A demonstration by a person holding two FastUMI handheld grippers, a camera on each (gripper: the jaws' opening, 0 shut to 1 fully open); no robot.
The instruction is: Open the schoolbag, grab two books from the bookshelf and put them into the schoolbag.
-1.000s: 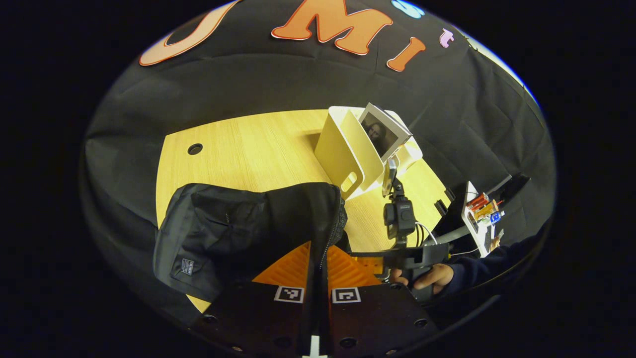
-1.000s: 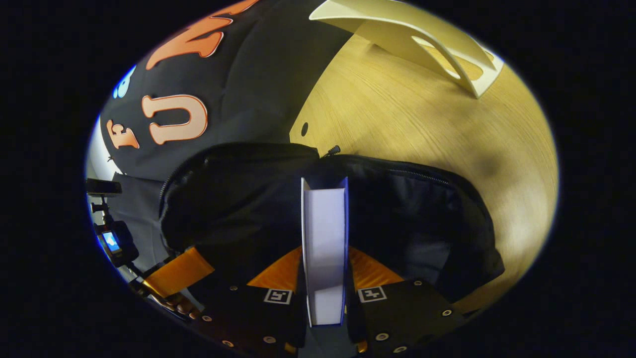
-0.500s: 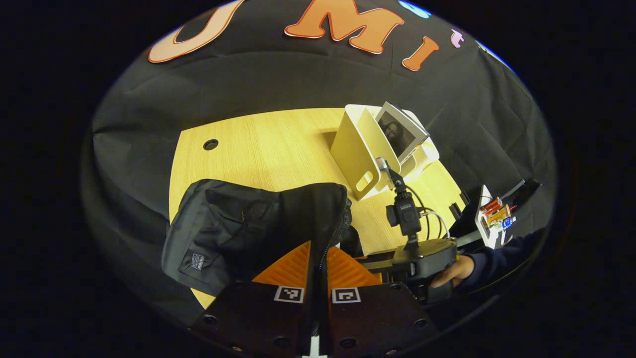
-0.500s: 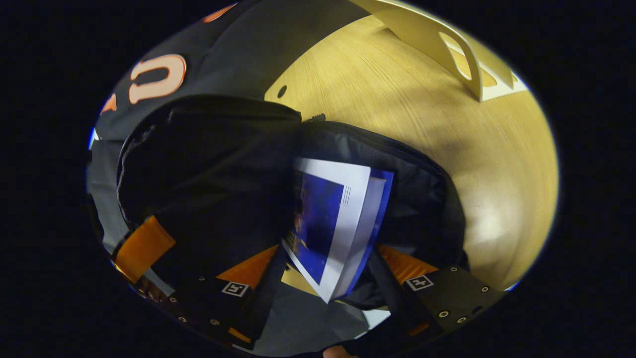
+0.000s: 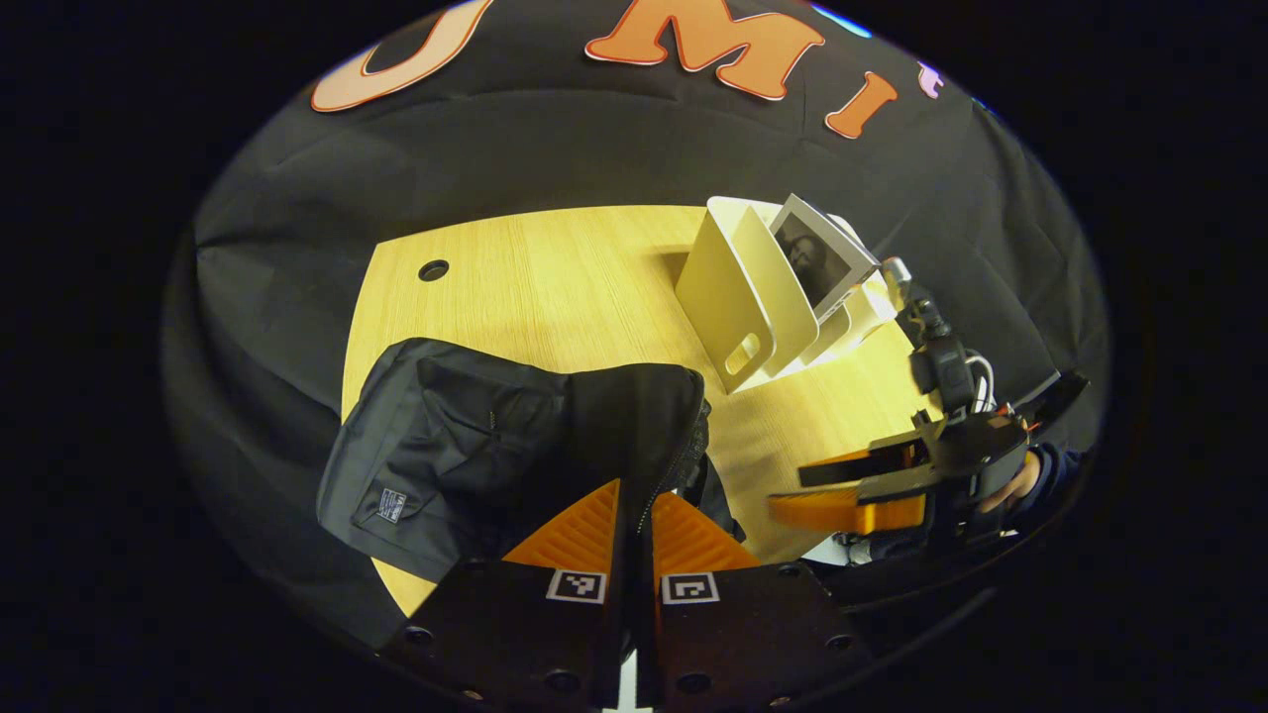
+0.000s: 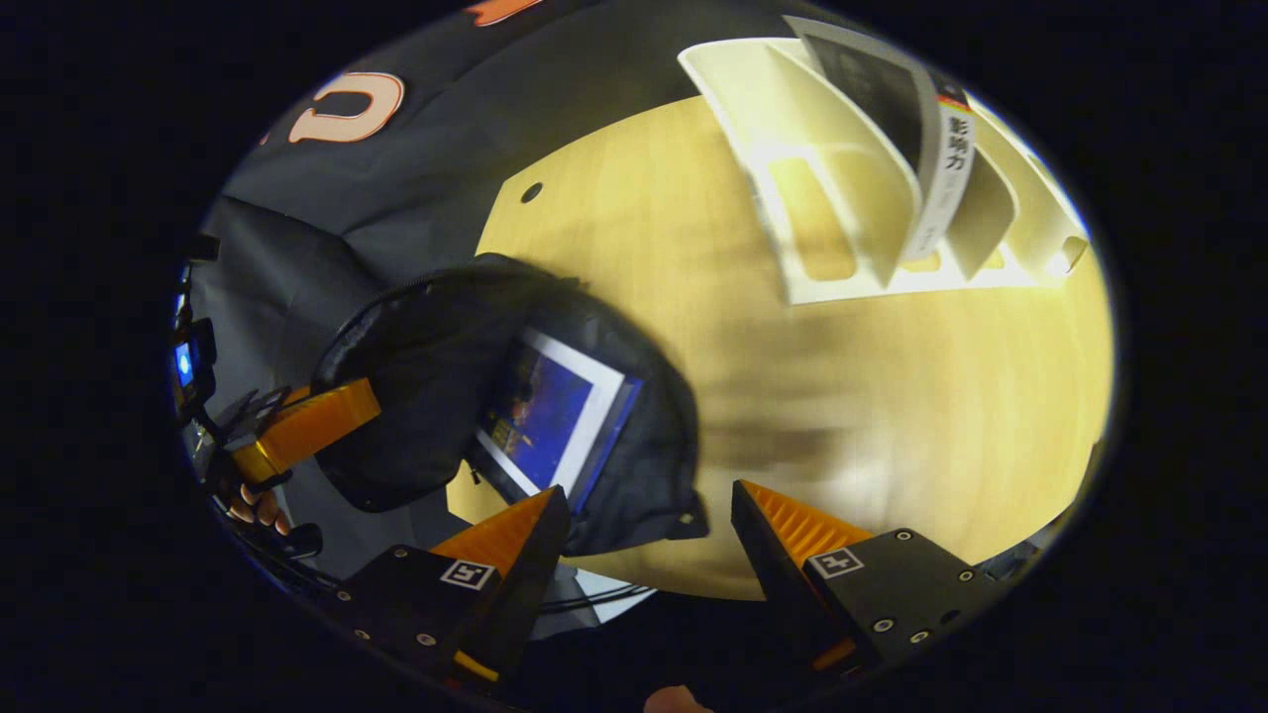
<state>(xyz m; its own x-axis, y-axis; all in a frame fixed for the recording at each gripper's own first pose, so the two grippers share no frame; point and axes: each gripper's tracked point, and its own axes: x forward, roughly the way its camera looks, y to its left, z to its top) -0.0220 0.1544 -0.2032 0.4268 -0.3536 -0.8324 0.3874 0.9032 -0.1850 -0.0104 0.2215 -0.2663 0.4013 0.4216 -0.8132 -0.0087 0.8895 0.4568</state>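
Since half a second ago the right gripper point(image 6: 644, 515) has let go of the blue book with a white border point(image 6: 550, 416) and drawn back from the black fabric schoolbag point(image 6: 436, 396); its fingers now stand spread wide with nothing between them, over the front edge of the pale wooden table point(image 6: 892, 416). The book lies inside the open mouth of the schoolbag, its cover facing up. In the left gripper view the right gripper point(image 5: 852, 490) shows off to the right with a hand point(image 5: 1020, 480) behind it, above the table's right edge.

The left gripper point(image 5: 634, 515) is pressed together on the zippered edge of the schoolbag point(image 5: 495, 446), holding the flap up; the bag sits at the table's near left corner.

The cream plastic bookshelf with slanted dividers point(image 5: 738, 297) stands toward the far right corner of the table. A second book with a dark portrait cover point(image 5: 817, 257) leans in one of its slots, tilted to the right. In the right gripper view the bookshelf point(image 6: 822, 198) is near the far edge and that book's white spine point(image 6: 941, 178) faces the camera.
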